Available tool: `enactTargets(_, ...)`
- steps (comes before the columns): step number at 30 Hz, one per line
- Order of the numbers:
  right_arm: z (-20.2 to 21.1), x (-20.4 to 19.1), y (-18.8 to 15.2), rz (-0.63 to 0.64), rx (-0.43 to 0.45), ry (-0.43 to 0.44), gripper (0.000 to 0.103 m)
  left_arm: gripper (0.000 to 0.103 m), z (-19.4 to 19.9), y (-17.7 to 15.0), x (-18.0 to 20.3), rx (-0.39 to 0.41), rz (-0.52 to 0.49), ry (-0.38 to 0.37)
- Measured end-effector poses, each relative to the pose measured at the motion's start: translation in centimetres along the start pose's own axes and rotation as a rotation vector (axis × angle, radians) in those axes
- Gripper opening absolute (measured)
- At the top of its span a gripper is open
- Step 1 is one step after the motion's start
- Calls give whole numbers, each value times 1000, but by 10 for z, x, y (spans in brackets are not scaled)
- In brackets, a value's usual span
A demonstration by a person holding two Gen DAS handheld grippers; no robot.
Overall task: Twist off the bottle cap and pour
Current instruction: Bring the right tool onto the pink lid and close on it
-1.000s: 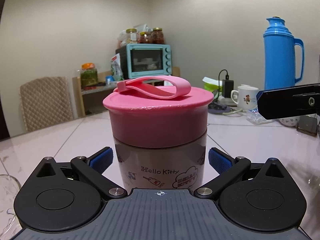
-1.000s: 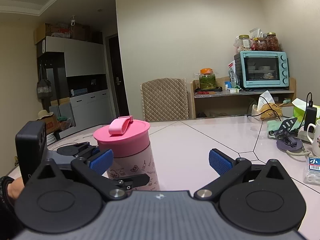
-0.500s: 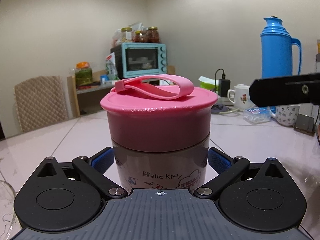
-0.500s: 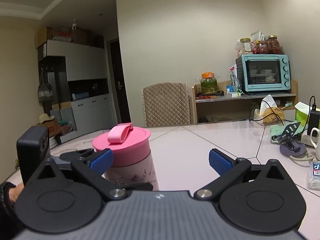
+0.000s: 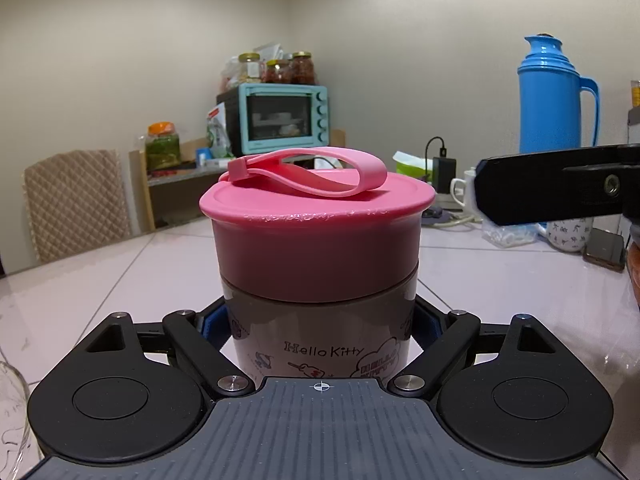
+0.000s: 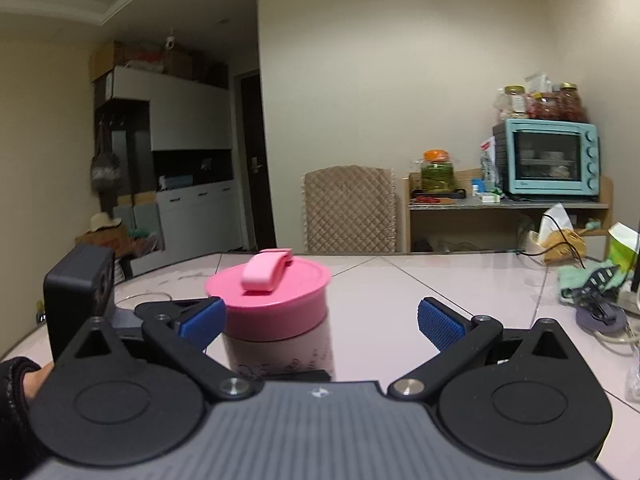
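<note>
Since a second ago my left tongs (image 5: pixel 320 326) have closed in: their blue pads now press both sides of the pink-lidded Hello Kitty bottle (image 5: pixel 318 336), clenched on its body below the round pink screw cap (image 5: pixel 316 236). The bottle stands upright on the pale tiled table (image 5: pixel 500 280). To its right, my right tongs (image 6: pixel 320 320) have drifted nearer and higher, spread wide, with the left pad (image 6: pixel 202 320) just beside the cap rim and the right pad (image 6: pixel 438 322) well apart over bare table. A tall blue thermos jug (image 5: pixel 554 96) stands far right, clear of my path.
</note>
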State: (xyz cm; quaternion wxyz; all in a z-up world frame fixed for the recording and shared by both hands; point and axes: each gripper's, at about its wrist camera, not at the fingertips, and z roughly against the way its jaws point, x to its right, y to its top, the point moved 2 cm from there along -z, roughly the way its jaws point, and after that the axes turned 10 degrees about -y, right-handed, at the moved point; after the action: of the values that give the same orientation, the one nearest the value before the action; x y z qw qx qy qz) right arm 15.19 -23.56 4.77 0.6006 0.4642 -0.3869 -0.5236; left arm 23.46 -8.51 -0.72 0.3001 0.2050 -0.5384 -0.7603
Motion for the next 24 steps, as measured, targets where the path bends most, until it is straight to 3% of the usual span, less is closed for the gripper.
enactTargets(22,-43,-34,5,66,-78,72,101,90,-2,-2,2,4,-8,-8)
enactTargets(24,-47,-36,5,66,-83,76,96,90,-2,-2,2,4,-8,-9)
